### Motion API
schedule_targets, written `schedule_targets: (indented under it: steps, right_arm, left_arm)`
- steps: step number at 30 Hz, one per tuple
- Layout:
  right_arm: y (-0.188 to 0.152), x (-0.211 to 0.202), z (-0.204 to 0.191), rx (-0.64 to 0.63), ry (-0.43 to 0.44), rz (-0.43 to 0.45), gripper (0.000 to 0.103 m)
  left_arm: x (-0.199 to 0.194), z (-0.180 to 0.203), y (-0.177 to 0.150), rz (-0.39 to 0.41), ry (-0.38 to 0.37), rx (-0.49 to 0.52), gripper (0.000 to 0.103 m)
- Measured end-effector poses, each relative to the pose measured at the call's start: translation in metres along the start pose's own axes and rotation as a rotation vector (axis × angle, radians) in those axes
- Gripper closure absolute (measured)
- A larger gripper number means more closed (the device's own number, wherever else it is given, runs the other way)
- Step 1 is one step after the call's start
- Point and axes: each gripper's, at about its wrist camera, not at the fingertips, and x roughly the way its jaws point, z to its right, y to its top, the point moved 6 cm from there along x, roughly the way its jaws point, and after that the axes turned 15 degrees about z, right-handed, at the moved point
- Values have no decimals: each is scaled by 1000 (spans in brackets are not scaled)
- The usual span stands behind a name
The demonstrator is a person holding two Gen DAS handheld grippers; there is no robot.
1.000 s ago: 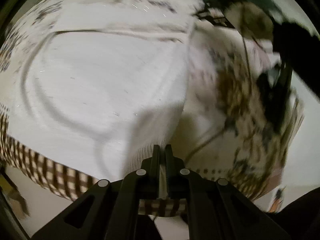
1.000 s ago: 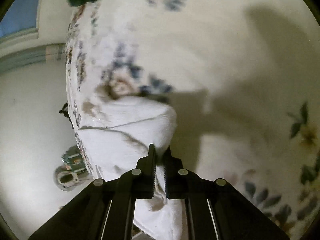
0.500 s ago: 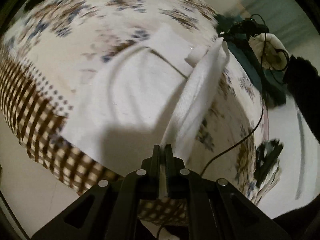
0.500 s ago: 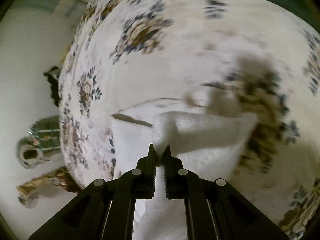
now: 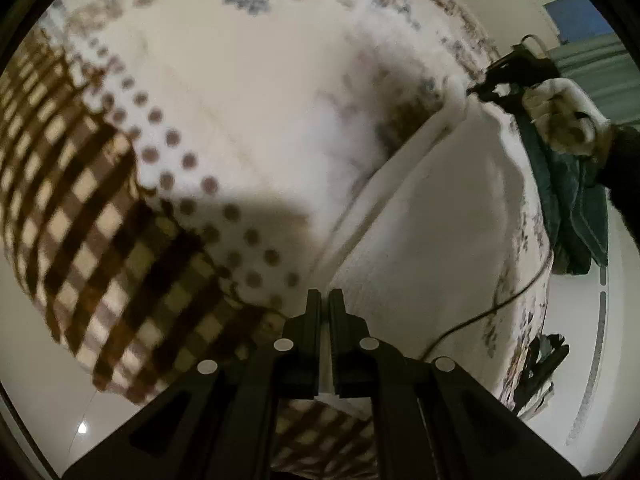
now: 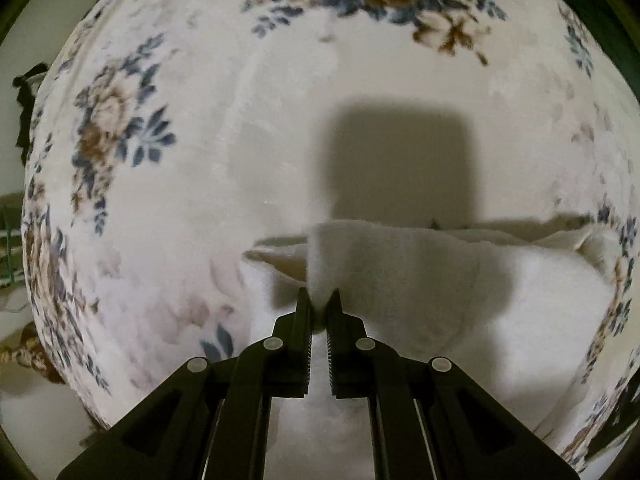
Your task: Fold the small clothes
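A white knit garment (image 5: 432, 216) lies on a floral bedspread (image 5: 256, 80). My left gripper (image 5: 324, 300) is shut on its near edge, and the cloth runs away from it up and right to my right gripper (image 5: 504, 76), seen far off in a gloved hand. In the right wrist view my right gripper (image 6: 319, 300) is shut on a bunched corner of the garment (image 6: 400, 264), folded over the lower layer. The garment's far end is blurred.
The bedspread (image 6: 200, 160) has a brown checked border (image 5: 100, 248) at its edge. A dark teal cloth (image 5: 576, 216) lies at the bed's right side. A black cable (image 5: 480, 316) trails over the edge. Pale floor (image 5: 40, 400) lies below.
Both grippers have carried the held edge across the garment, so one half now lies over the other. The left view swung and the cloth dropped from a raised ridge to nearly flat.
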Motion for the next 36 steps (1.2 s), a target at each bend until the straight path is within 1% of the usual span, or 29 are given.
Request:
schedule_targets:
  steps: [1, 2, 3, 4, 5, 6, 7, 8, 9, 10, 11, 12, 13, 14, 16, 17, 18, 19, 20, 21, 22, 23, 25, 27, 29, 31, 32, 35, 36]
  right_arm:
    - [-2, -1, 2, 16, 12, -10, 91]
    - [-7, -6, 4, 38, 42, -24, 82]
    - [-12, -12, 5, 48, 76, -36, 74]
    - [-23, -22, 7, 60, 126, -46, 56]
    - [-39, -35, 11, 73, 166, -50, 46]
    - [-59, -48, 18, 84, 194, -56, 46]
    - [-77, -56, 23, 92, 209, -64, 46]
    - [-103, -65, 32, 102, 222, -76, 46]
    - [-145, -75, 46, 124, 236, -108, 46]
    - [-171, -78, 55, 144, 239, -131, 46]
    - [-217, -82, 73, 187, 229, -173, 46]
    - [-250, -83, 83, 221, 225, -198, 46]
    - [-294, -82, 99, 286, 216, -240, 46]
    - [-334, -78, 114, 369, 213, -281, 46]
    - [-394, -70, 131, 527, 239, -332, 46]
    - [-422, -64, 138, 612, 261, -352, 46]
    - [-450, -56, 143, 721, 308, -360, 46]
    - [-465, -50, 144, 802, 347, -349, 48]
    - [-477, -46, 144, 873, 392, -324, 70]
    - [-486, -42, 142, 915, 422, -307, 86]
    - [-491, -40, 140, 946, 447, -287, 97]
    - [-498, -41, 142, 982, 455, -238, 98]
    - [-509, -47, 146, 968, 412, -186, 99]
    - [-528, -55, 147, 958, 373, -186, 100]
    - [-545, -63, 150, 902, 309, -163, 100]
    - [-558, -65, 152, 867, 263, -162, 101]
    - [-565, -64, 152, 875, 258, -156, 101]
    - [-563, -71, 147, 875, 252, -113, 101]
    - [-562, -72, 141, 874, 254, -112, 101]
  left_arm:
    - [5, -4, -2, -23, -14, -12, 98]
    - [5, -6, -3, -36, -25, -24, 96]
    - [4, -9, -3, -51, -11, -29, 97]
    - [0, -11, -2, -62, 2, -28, 96]
    - [-5, -12, -1, -66, -1, -25, 94]
    - [-9, -12, 1, -63, -4, -24, 84]
    - [-15, -13, 2, -57, -3, -18, 67]
    - [-19, -12, 4, -54, -11, -12, 56]
    - [-21, -11, 4, -51, -19, -10, 40]
    - [-22, -9, 6, -47, -27, -9, 38]
    - [-21, -8, 7, -47, -34, -7, 38]
    - [-19, -3, 6, -55, -39, 5, 38]
    - [-16, -2, 6, -62, -30, 21, 38]
    - [-13, 3, 5, -65, -28, 43, 38]
    - [-3, 11, 4, -73, -23, 84, 38]
    - [1, 14, 1, -79, -17, 110, 38]
    - [6, 18, -2, -84, -6, 141, 38]
    - [9, 19, -6, -88, 4, 155, 38]
    - [11, 19, -8, -93, 5, 163, 38]
    - [13, 20, -10, -96, 6, 173, 38]
    - [13, 21, -13, -99, 16, 191, 38]
    - [11, 21, -15, -100, 19, 205, 38]
    - [6, 22, -17, -102, 26, 236, 38]
    - [4, 23, -18, -112, 24, 258, 38]
    - [5, 24, -20, -122, 23, 290, 38]
    - [9, 27, -21, -134, 18, 318, 38]
    - [14, 27, -23, -144, 19, 333, 38]
    - [27, 27, -25, -165, 8, 359, 40]
    - [26, 28, -26, -157, 4, 371, 60]
